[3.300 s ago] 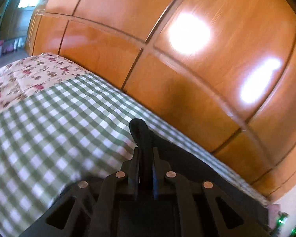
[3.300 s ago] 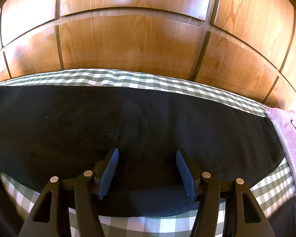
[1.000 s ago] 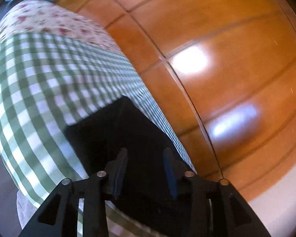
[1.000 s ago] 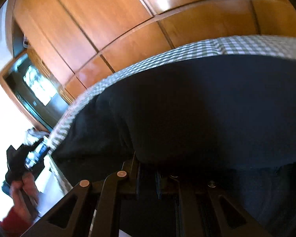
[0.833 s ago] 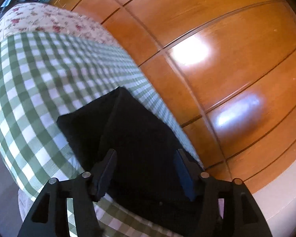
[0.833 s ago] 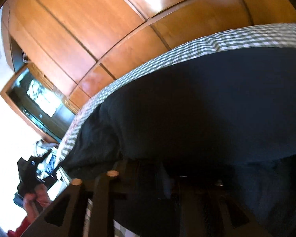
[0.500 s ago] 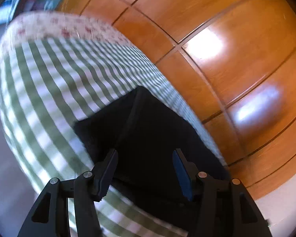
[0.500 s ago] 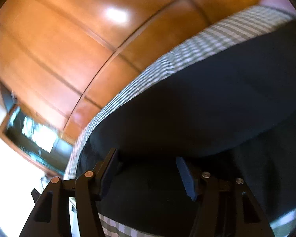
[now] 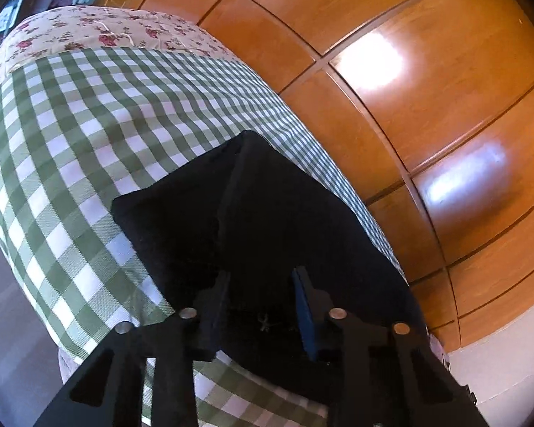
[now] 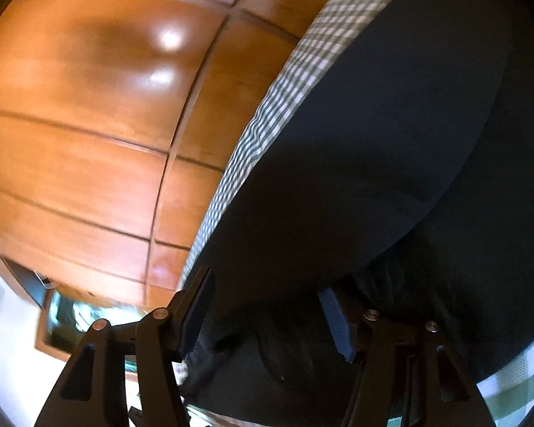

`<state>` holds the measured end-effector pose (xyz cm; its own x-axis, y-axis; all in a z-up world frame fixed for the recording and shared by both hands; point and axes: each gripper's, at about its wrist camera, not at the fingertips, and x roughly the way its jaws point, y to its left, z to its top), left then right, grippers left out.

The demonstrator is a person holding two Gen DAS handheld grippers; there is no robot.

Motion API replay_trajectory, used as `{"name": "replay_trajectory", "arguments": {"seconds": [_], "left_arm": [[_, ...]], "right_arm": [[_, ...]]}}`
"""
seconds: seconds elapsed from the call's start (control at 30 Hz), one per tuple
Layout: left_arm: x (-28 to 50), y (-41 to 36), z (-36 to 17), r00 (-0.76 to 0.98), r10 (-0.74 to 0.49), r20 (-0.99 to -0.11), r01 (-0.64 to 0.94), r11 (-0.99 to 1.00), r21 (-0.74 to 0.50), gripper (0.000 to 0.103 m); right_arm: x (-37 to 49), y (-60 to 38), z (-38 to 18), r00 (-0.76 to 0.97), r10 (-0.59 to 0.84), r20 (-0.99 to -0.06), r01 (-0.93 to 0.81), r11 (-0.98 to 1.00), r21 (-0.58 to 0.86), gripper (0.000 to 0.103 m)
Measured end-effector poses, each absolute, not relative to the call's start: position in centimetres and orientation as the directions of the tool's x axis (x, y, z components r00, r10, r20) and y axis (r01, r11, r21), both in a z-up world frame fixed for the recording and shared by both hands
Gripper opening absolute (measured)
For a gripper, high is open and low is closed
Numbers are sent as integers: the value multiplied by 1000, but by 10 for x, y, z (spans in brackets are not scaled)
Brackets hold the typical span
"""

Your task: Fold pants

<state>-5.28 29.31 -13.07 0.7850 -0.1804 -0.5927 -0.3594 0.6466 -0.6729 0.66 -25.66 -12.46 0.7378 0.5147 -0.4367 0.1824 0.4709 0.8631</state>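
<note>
The black pants [image 9: 267,220] lie folded on the green-and-white checked bedcover [image 9: 89,135], one layer lapped over another. My left gripper [image 9: 263,302] is open and empty just above the near end of the pants. In the right wrist view the pants [image 10: 391,163] fill most of the frame, a folded layer on top. My right gripper [image 10: 267,306] is open and empty over the pants' bunched edge.
A glossy wooden wardrobe [image 9: 391,71] runs along the far side of the bed, and shows in the right wrist view [image 10: 89,124] too. A floral quilt [image 9: 106,28] covers the bed's far end. The bed edge drops to the floor [image 9: 3,320] at left.
Both grippers let go of the pants and opened. The left one pulled back a little; the right view rolled and swung toward the wardrobe.
</note>
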Motion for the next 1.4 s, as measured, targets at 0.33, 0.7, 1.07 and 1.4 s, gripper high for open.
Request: {"name": "replay_trajectory", "arguments": {"seconds": [0.33, 0.7, 1.07, 1.4], "left_arm": [[-53, 328, -78, 881, -189, -433, -253, 584, -771, 14], [-71, 357, -153, 784, -172, -596, -443, 517, -732, 14], [-78, 358, -149, 833, -150, -532, -417, 461, -784, 38], [-68, 341, -151, 843, -162, -514, -402, 445, -800, 36]], "right_arm": [[-5, -267, -81, 767, 474, -432, 82, 596, 799, 7], [-48, -221, -96, 648, 425, -632, -16, 837, 547, 7], [-51, -254, -110, 679, 437, -590, 74, 758, 648, 33], [-66, -358, -110, 817, 195, -543, 300, 660, 688, 49]]}}
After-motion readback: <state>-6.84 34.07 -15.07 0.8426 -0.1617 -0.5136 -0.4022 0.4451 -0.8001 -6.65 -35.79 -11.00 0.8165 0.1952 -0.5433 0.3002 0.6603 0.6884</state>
